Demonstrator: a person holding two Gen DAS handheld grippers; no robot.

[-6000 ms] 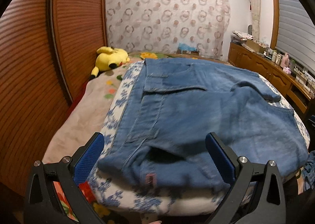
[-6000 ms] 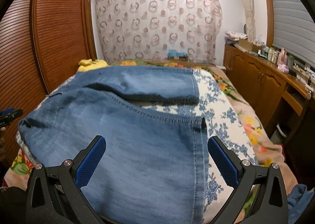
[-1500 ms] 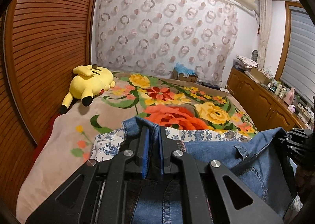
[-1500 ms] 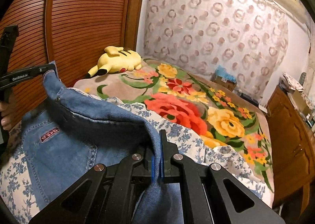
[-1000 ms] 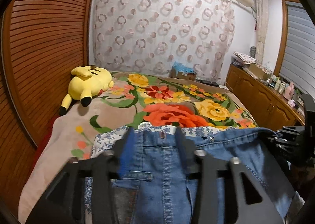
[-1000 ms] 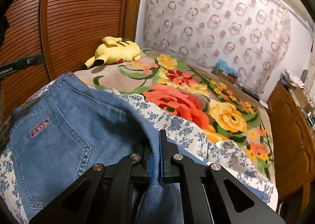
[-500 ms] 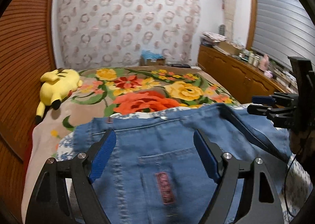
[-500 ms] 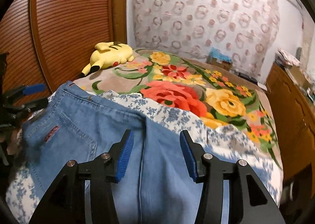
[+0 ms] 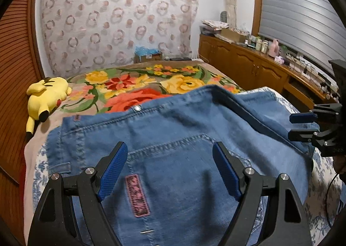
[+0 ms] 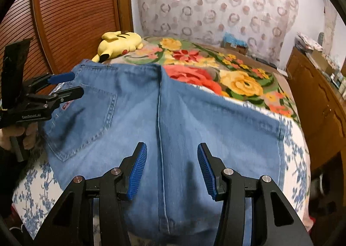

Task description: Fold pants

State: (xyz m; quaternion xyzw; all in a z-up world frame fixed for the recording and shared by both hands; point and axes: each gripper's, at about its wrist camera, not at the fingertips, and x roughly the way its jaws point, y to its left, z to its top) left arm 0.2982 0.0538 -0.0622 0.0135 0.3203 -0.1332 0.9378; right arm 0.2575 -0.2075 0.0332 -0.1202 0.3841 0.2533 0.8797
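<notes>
One pair of jeans point(image 9: 173, 148), one yellow plush toy point(image 9: 46, 98), two grippers point(image 9: 170, 170) point(image 10: 170, 170)

Jeans point(image 10: 194, 129) bottom cut off by frame edge; patch point(image 9: 137, 196) txt blurred.

Both my cameras give a dim, warm indoor picture with soft grain. Black corners ring each view, and straight lines bow hard near the rim. The jeans point(image 10: 194, 120) smear with motion blur in my right view. The curtained wall point(image 9: 116, 21) looks washed out, and faint shadows fall under my tongs.
</notes>
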